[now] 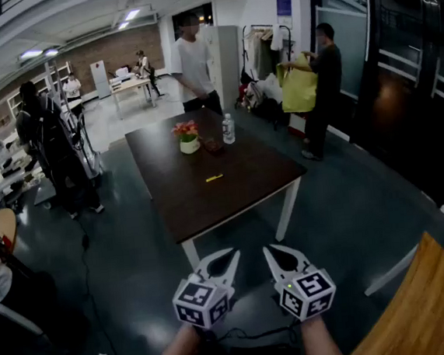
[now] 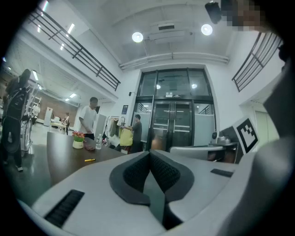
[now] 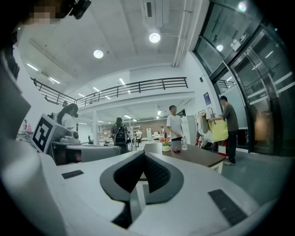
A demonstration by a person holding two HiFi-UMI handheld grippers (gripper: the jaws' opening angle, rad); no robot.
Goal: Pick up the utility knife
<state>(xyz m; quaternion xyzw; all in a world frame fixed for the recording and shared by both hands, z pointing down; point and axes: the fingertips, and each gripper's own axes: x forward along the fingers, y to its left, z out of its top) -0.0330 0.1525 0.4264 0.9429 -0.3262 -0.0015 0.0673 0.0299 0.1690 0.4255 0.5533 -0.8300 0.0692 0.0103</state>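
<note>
While you hold both grippers level and low in front of you, the utility knife [image 1: 214, 178] lies flat on the dark desk [image 1: 209, 209], about mid-surface and well apart from both sets of jaws. A stretch of grey floor [image 1: 130, 275] separates the jaw tips from the desk's near edge.

Left gripper [image 1: 228, 256]: the jaws are pressed together, the dark pads meet along their length, and nothing sits between them. In the left gripper view, the knife [image 2: 89, 160] shows as a small yellow strip on the desk [image 2: 60, 154], far beyond the gripper [image 2: 150, 156] and off to the left of its line.

Right gripper [image 1: 272, 254]: the jaws are likewise closed on nothing, pads in contact. In the right gripper view, the desk [image 3: 198, 156] stands beyond the gripper [image 3: 144, 156] and to the right. You cannot make out the knife there.

On the far half of the desk, past the knife, stand a flower pot [image 1: 189, 140] and a water bottle [image 1: 228, 128]. Neither touches the knife. Several people stand around the room, none at the knife.
</note>
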